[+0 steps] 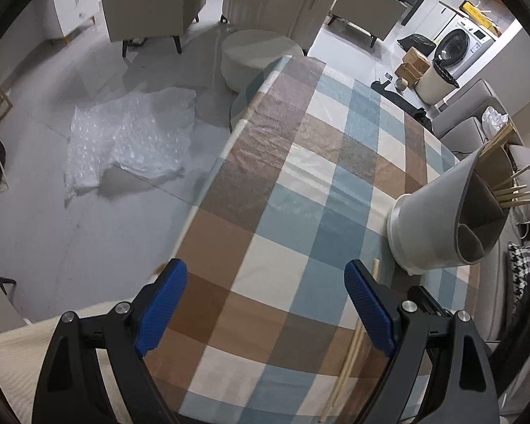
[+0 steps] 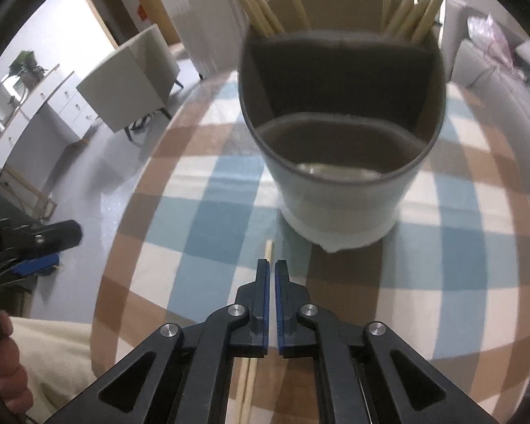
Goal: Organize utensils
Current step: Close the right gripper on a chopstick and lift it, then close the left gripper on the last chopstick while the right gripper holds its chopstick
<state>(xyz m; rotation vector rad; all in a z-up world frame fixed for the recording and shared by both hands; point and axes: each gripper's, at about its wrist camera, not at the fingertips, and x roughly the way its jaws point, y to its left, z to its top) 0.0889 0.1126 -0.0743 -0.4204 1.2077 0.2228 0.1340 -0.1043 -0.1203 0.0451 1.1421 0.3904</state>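
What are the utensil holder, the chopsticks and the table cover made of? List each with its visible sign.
Utensil holder: likely matte plastic; smooth grey walls, moulded dividers.
Chopsticks: probably bamboo or wood; pale tan, unvarnished look.
Table cover: checked cloth under what seems a clear plastic film; wrinkles and glare show.

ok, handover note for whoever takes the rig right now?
Left gripper: open, empty, over the checked table.
Right gripper: shut; no chopstick visibly between its pads.
Holder stands on the table, with chopsticks in its back compartments and something shiny in the front one.
Left: loose chopsticks lying on the table just short of the holder; pick them up and drop them in.
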